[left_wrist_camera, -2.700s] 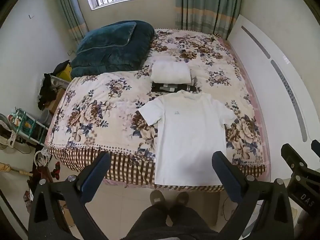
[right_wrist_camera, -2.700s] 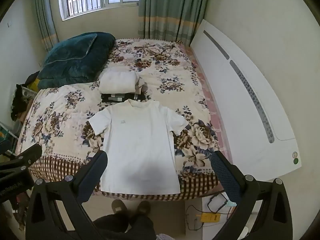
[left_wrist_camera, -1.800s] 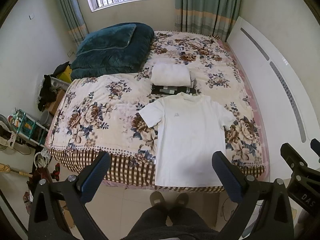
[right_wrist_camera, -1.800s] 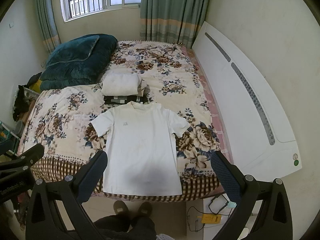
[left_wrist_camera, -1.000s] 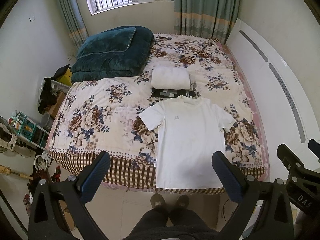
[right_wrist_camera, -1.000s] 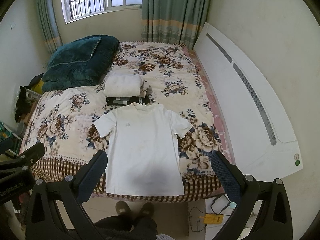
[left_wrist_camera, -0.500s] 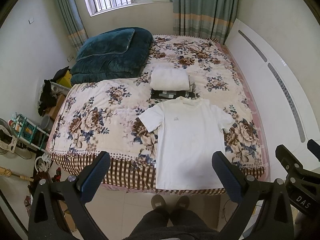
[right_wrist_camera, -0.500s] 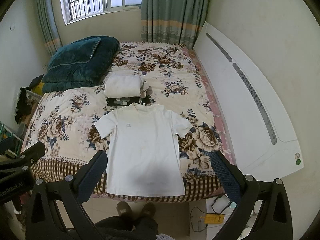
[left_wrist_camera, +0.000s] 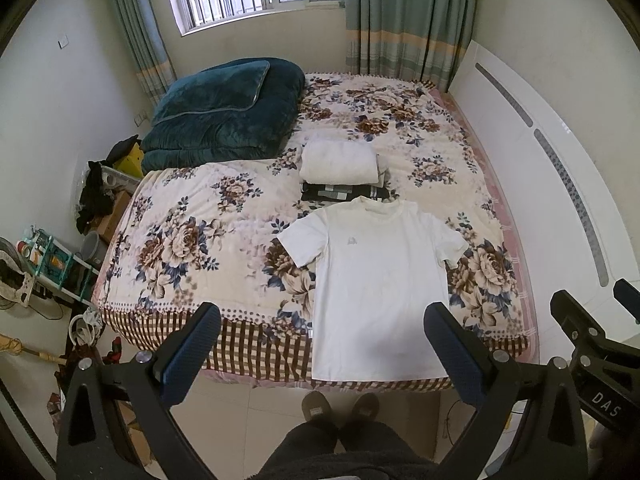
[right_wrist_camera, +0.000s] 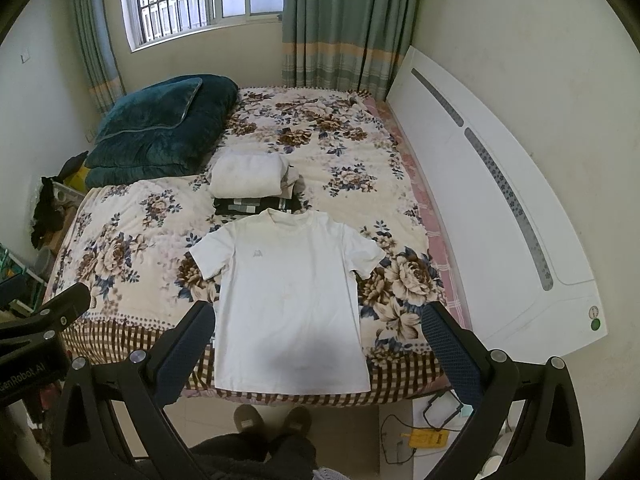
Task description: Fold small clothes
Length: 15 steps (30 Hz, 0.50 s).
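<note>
A white t-shirt (left_wrist_camera: 376,276) lies flat and face up on the near part of the flowered bed, hem at the bed's front edge; it also shows in the right wrist view (right_wrist_camera: 288,300). Behind its collar sits a stack of folded clothes (left_wrist_camera: 340,168), white on top of dark ones (right_wrist_camera: 250,178). My left gripper (left_wrist_camera: 320,344) is open and empty, held high above the floor in front of the bed. My right gripper (right_wrist_camera: 318,344) is open and empty, at the same height to the right.
A dark teal folded quilt (left_wrist_camera: 224,116) lies at the bed's far left. A white headboard (right_wrist_camera: 500,208) runs along the right side. A rack and clutter (left_wrist_camera: 52,256) stand on the floor at left. My slippered feet (left_wrist_camera: 340,408) are on the tiles.
Both grippers have drawn back and up a little from the bed, so the shirt looks slightly smaller. Nothing on the bed has moved.
</note>
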Each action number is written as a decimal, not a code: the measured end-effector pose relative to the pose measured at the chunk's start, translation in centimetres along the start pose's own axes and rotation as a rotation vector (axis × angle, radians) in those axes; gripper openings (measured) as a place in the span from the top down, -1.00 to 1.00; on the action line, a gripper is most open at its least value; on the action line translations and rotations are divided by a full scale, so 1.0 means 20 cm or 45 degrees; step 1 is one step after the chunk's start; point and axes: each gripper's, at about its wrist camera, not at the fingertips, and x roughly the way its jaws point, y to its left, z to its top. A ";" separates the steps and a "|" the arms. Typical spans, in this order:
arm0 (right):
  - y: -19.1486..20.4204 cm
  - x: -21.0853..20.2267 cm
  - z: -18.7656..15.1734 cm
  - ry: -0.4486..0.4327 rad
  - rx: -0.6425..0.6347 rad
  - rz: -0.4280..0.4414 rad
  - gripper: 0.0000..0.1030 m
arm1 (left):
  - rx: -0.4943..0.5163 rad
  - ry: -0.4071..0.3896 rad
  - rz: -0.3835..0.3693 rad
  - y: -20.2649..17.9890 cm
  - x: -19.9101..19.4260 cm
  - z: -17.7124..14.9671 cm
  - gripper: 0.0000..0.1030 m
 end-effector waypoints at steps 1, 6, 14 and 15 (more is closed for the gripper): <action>-0.01 0.01 -0.01 0.000 0.002 -0.001 -1.00 | -0.002 -0.001 -0.002 0.00 0.00 0.01 -1.00; 0.00 0.00 -0.01 -0.002 0.003 -0.001 -1.00 | 0.000 0.000 -0.002 0.00 -0.01 0.01 -1.00; -0.01 0.00 -0.03 -0.003 0.004 -0.002 -1.00 | 0.001 -0.001 -0.003 -0.01 -0.01 -0.01 -1.00; -0.01 0.00 -0.01 0.000 0.006 -0.001 -1.00 | 0.001 0.000 -0.002 -0.01 0.00 -0.01 -1.00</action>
